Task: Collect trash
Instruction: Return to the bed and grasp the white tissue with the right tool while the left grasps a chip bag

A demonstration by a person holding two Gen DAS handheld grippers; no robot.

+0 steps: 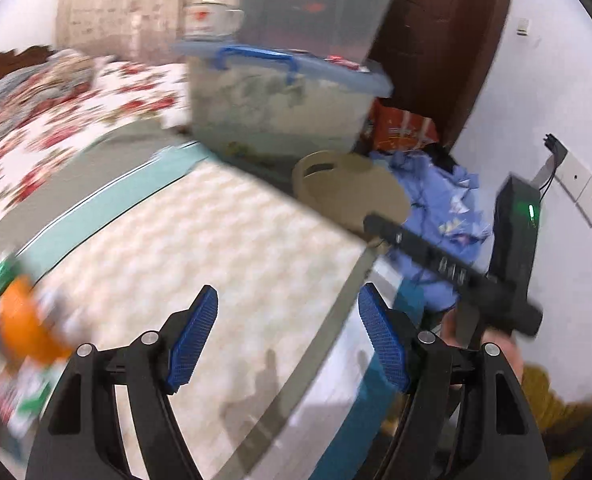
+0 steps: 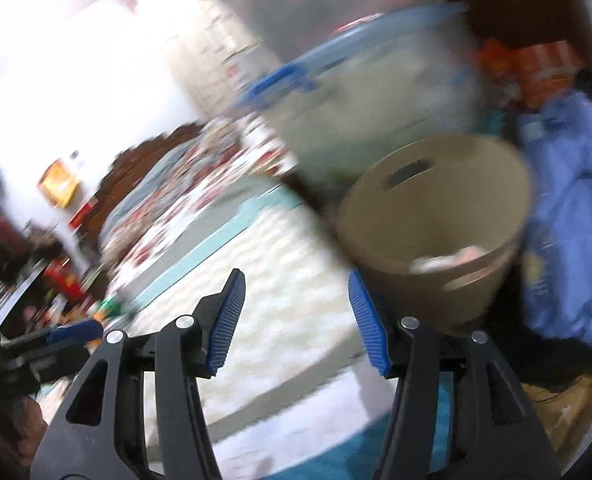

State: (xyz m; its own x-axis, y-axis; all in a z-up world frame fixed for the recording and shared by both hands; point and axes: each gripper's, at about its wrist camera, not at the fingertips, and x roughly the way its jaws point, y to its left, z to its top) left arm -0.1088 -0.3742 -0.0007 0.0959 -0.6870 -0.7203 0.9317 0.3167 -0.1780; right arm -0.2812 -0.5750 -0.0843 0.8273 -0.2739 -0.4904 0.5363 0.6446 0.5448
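Observation:
A tan plastic bin stands past the mattress corner, just ahead and right of my right gripper, which is open and empty. Pale crumpled scraps lie inside the bin. The bin also shows in the left wrist view, partly hidden by the other gripper's black body. My left gripper is open and empty over the white quilted mattress. Blurred wrappers, orange and green-white, lie at the left edge.
A clear storage box with a blue lid stands beyond the mattress, another box stacked on it. Blue cloth is heaped right of the bin. A floral bedspread lies left. The white wall with sockets is right.

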